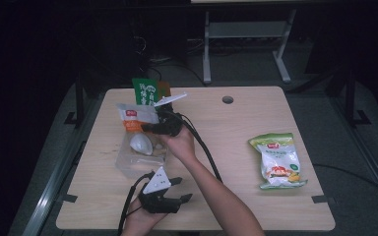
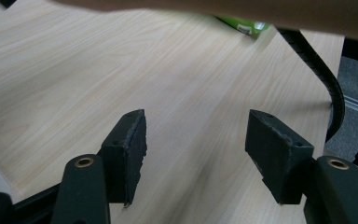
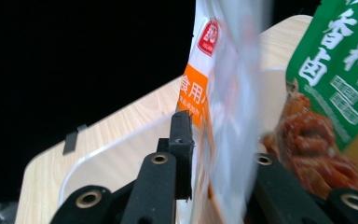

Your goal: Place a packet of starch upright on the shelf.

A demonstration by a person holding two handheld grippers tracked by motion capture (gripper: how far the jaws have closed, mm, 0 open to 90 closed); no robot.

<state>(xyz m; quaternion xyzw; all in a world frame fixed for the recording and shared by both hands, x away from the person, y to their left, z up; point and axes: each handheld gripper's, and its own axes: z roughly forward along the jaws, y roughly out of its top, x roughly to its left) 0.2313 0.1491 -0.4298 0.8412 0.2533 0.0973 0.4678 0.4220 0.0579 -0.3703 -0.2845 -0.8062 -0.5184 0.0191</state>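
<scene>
Right gripper [image 1: 150, 128] reached across to the far left of the wooden table [image 1: 236, 142], jaws clamped on the white-and-orange bag [image 1: 137, 117], held upright over a clear plastic tub [image 1: 140, 157]. White rounded item [image 1: 141, 144] inside the tub. Green packet [image 1: 145, 91] standing just behind the bag, also seen close beside it [image 3: 340, 70] from the right gripper view. Left gripper [image 1: 177, 189] low near the front edge, jaws spread wide over bare wood, holding nothing. Green-and-white snack bag [image 1: 278, 160] lying flat, well apart to the right.
</scene>
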